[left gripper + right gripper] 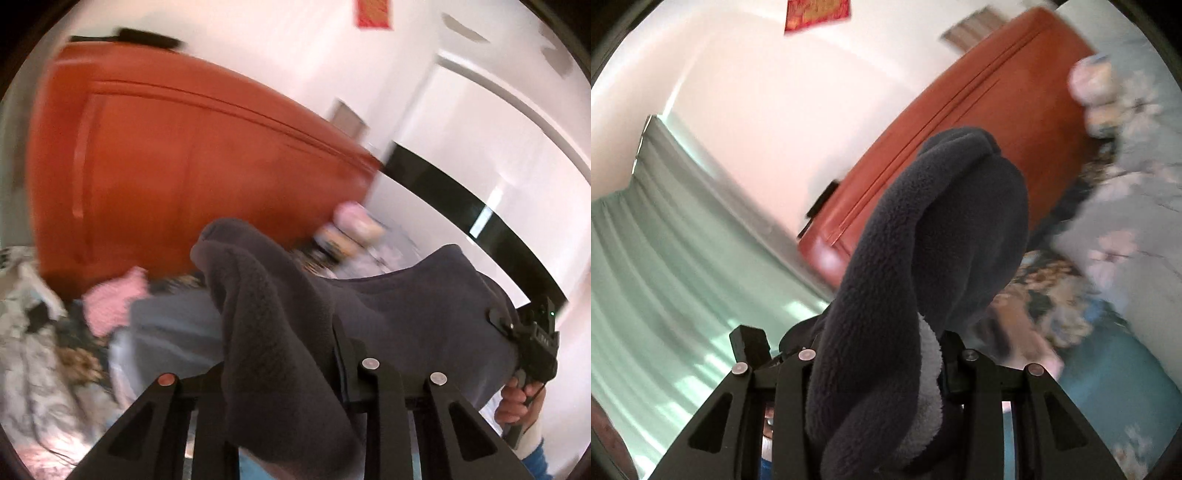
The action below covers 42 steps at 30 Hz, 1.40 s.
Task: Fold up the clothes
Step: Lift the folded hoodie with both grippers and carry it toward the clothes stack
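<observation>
A dark grey fleece garment point(406, 314) hangs in the air, stretched between both grippers above the bed. My left gripper point(288, 369) is shut on one bunched end of it; the fleece drapes over the fingers and hides their tips. At the right of the left wrist view, my right gripper point(532, 332) grips the other end, with a person's hand point(517, 402) on its handle. In the right wrist view the fleece garment point(960, 221) rises in a thick roll from between the jaws of the right gripper point(886, 354), showing a paler grey lining.
An orange-brown headboard point(166, 155) point(979, 110) stands behind the bed point(33, 369) with its floral sheet point(1126, 240). A pink cloth point(114, 299), a blue-grey garment point(166, 332) and pillows point(354, 221) lie on it. A green curtain point(665, 258) hangs at the left.
</observation>
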{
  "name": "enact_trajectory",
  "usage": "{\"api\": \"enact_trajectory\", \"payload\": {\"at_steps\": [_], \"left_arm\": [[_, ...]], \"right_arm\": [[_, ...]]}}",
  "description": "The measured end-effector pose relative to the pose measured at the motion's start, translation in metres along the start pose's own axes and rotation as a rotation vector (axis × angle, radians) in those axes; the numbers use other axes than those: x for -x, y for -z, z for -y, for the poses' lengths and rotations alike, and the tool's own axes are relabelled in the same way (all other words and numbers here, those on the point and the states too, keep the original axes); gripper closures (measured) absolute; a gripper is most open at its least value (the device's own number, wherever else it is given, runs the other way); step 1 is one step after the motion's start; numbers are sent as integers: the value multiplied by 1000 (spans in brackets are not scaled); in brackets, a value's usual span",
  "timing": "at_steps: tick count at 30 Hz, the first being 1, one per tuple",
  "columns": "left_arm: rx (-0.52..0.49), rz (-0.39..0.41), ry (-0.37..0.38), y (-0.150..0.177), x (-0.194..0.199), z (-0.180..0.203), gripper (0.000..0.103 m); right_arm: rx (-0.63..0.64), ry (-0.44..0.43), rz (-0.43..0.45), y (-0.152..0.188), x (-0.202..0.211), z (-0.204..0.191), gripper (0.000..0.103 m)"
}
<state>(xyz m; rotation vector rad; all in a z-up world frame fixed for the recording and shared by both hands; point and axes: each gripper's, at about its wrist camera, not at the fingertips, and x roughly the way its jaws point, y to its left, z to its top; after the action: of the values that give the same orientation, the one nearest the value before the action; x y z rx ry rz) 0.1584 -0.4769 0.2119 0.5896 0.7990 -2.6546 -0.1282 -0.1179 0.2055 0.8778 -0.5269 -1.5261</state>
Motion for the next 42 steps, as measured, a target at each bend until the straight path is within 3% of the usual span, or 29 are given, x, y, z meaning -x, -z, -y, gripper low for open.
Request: {"api": "enact_trajectory", "payload": {"at_steps": [5, 7, 9, 13, 17, 19, 22, 25, 29, 30, 31, 34, 38, 42], "left_arm": [[116, 74, -80, -15, -6, -80, 82], [185, 42, -81, 1, -22, -113, 85], [226, -4, -95, 24, -37, -137, 85], [288, -69, -80, 67, -61, -172, 85], [320, -62, -23, 90, -61, -181, 78], [324, -60, -38, 94, -50, -180, 54], [365, -27, -41, 96, -35, -186, 35], [455, -31, -3, 106, -44, -200, 28], [578, -57, 111, 115, -59, -207, 29], [584, -52, 108, 114, -60, -206, 33], [582, -44, 92, 112, -61, -203, 51], [525, -50, 40, 105, -61, -193, 70], [493, -61, 51, 91, -59, -183, 74], [505, -36, 85, 63, -55, -187, 74]], "right_arm": [[75, -81, -112, -37, -131, -2, 64], [62, -77, -160, -32, -169, 14, 64], [20, -14, -211, -22, -201, 46, 64], [-150, 147, -271, 18, -224, 129, 64], [-270, 174, -257, 31, -222, 184, 62], [-251, 171, -258, 33, -221, 179, 62], [-215, 179, -269, 35, -210, 167, 62], [-200, 184, -278, 33, -207, 161, 62], [-236, 196, -275, 42, -203, 162, 61], [-245, 199, -271, 43, -202, 163, 61], [-248, 204, -271, 44, -201, 163, 61], [-244, 225, -272, 45, -196, 160, 61], [-198, 225, -271, 36, -192, 136, 62], [-75, 197, -286, 3, -203, 91, 62]]}}
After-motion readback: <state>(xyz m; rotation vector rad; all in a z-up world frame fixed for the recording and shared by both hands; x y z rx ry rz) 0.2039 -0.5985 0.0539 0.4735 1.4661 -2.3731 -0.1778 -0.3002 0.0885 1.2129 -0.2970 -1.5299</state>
